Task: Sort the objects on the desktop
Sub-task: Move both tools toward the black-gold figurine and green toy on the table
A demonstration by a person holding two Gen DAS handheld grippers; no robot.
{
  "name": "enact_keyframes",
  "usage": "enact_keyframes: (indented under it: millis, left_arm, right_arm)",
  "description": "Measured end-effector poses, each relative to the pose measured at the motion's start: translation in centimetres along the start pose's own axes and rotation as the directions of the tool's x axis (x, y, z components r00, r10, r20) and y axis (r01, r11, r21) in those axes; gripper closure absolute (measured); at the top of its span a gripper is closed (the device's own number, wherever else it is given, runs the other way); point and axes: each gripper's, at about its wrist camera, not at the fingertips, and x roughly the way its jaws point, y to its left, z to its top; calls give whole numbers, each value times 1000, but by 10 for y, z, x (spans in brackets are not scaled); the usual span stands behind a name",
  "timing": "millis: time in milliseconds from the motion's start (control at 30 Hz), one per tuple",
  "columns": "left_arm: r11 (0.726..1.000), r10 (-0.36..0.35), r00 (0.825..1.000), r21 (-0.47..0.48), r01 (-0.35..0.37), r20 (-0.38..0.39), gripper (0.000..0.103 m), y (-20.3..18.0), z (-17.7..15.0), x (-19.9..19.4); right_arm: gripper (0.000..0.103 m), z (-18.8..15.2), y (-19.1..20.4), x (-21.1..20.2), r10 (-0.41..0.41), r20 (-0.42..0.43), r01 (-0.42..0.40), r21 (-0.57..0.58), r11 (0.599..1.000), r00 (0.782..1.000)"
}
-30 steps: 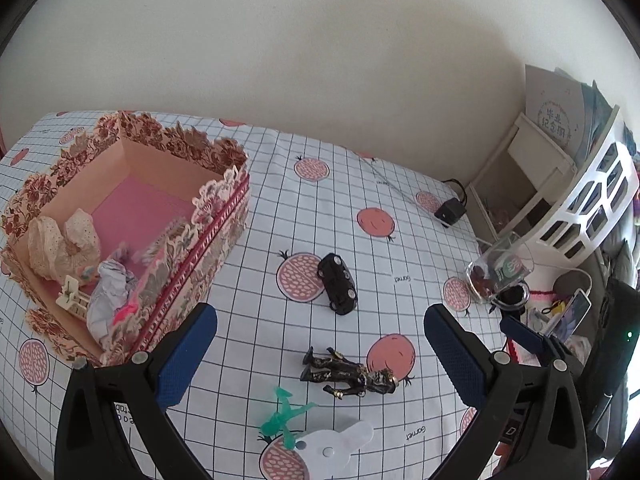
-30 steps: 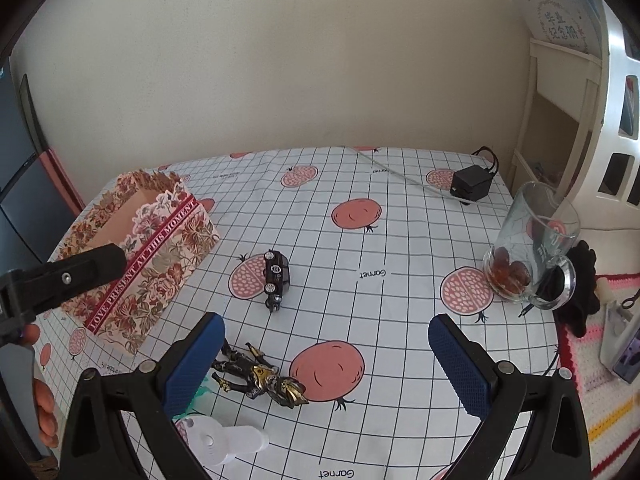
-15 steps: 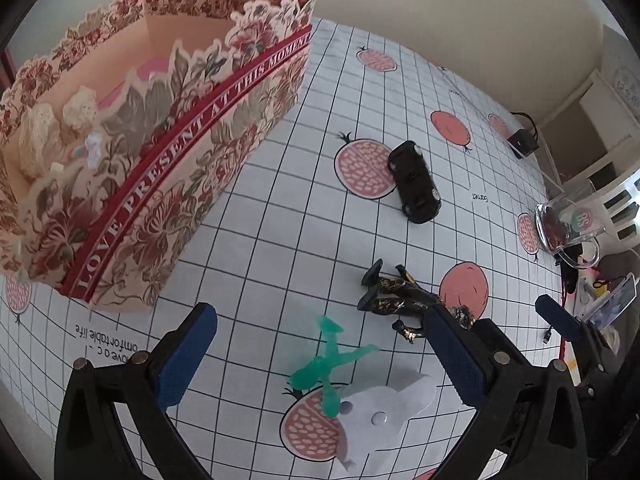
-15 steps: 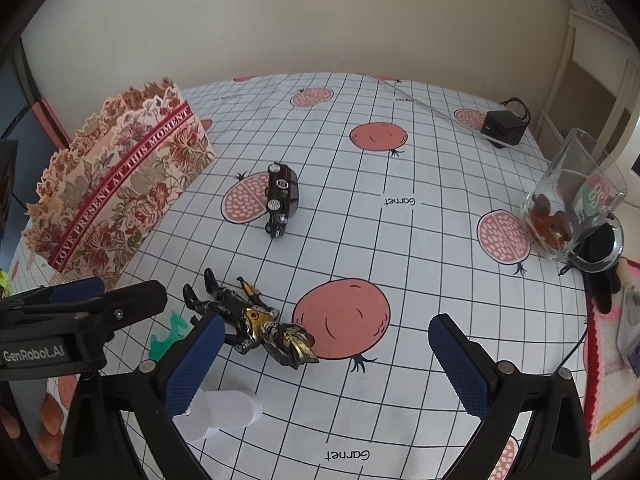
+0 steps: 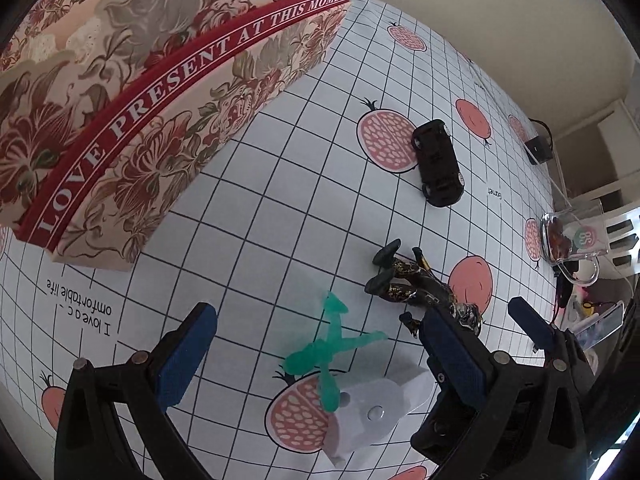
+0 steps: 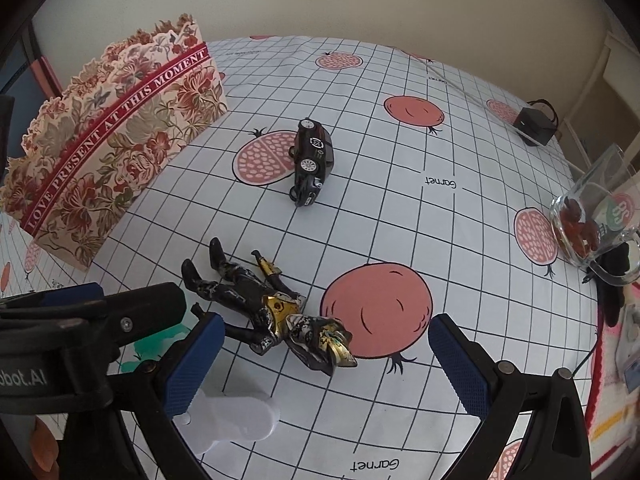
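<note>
**Both grippers open over the toys**

My left gripper (image 5: 316,354) hangs wide open, holding nothing, over the green toy (image 5: 330,346) beside a white piece (image 5: 376,412). My right gripper (image 6: 326,364) gapes empty around the black-and-gold figure (image 6: 272,312) lying flat. Farther off: toy car (image 6: 310,162), floral box (image 6: 108,140), glass mug (image 6: 592,224).

Two low views, shared figure (image 5: 420,288)
</note>
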Motion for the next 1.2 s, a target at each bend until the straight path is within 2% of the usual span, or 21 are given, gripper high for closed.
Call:
enact_keyframes:
  millis: [200,500,633,800,900,1000,1133,1200]
  left_arm:
    - [998,-15,1000,-65,15,-12,0,12,-1,0]
    - [993,-37,999,-109,34,-24,0,20,-2,0]
    - [993,-46,999,-112,43,-24,0,18,-2,0]
    - [995,-42,999,-90,39,-33,0,13,-1,4]
    - [997,-41,998,-61,38,-45,0,7,-3,6]
    - [999,-31,998,-18,30,-60,0,-2,-4,8]
    - [999,3,997,38,0,-80,0,-11,-7,13]
    - [999,11,996,53,-6,-86,4,-13,-8,15]
  right_arm:
    - [1,3,14,9,-23,-10,23,-31,999,1000]
    - [2,4,12,14,-1,-38,1,10,1000,999]
    - [6,2,1,19,-21,-63,24,51,998,998]
    - [8,1,-27,19,-29,-89,44,172,984,996]
    - [17,0,-46,18,-25,-93,47,250,967,995]
    - [19,-2,-63,17,-25,-101,57,321,945,995]
    - [23,-3,-73,16,-12,-104,50,370,928,994]
    - [24,-2,-73,16,-9,-107,49,375,926,994]
